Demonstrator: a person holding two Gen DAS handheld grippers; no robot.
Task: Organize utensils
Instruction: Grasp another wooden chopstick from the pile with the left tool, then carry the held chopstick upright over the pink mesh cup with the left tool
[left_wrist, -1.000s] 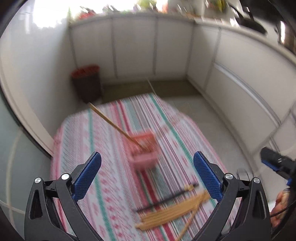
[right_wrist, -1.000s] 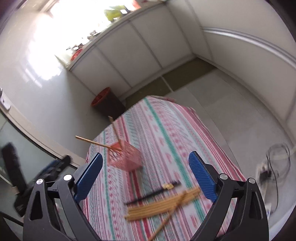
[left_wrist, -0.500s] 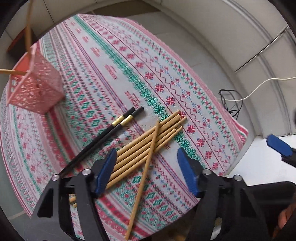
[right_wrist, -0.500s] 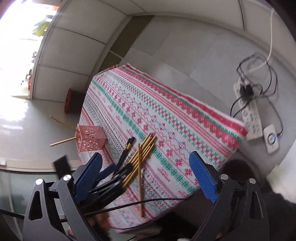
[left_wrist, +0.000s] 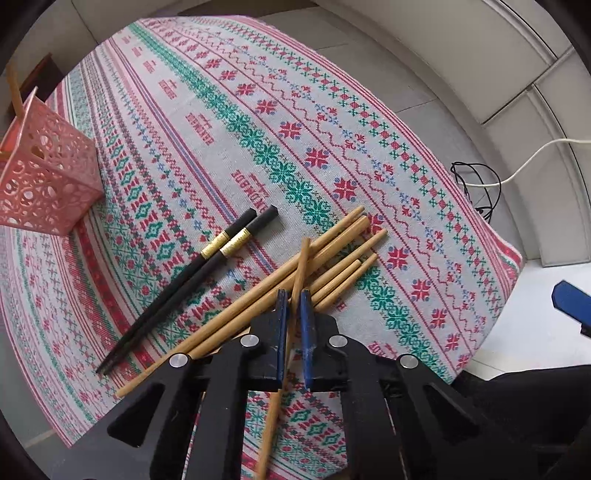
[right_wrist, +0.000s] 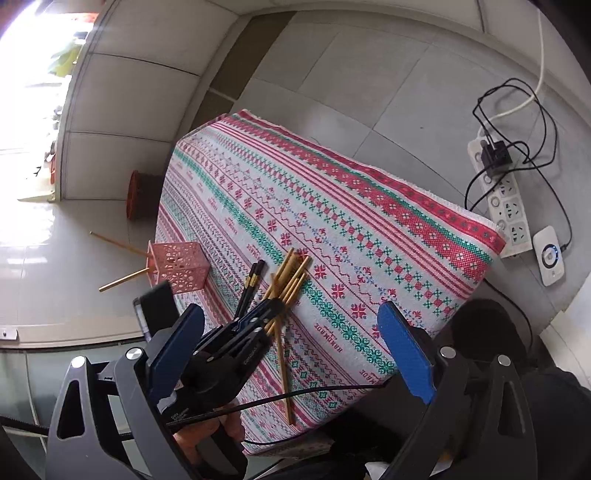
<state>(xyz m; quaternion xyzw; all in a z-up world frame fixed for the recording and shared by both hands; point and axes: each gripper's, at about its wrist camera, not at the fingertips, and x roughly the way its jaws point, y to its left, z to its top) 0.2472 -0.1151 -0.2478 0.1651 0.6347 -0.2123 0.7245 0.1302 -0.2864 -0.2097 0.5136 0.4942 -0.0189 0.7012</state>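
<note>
Left hand-held gripper descended, clamping crossing chopstick.

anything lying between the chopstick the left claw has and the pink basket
Yes. The left claw is shut on the bamboo chopstick that crosses the pile. The two black chopsticks lie flat on the cloth between it and the pink basket; lifted, it should pass over them.

Lower run of crossing bamboo chopstick hidden behind left gripper body, pink basket cut by frame edge w/ contents unclear, right gripper fingers only partly in left-wrist view.
</note>
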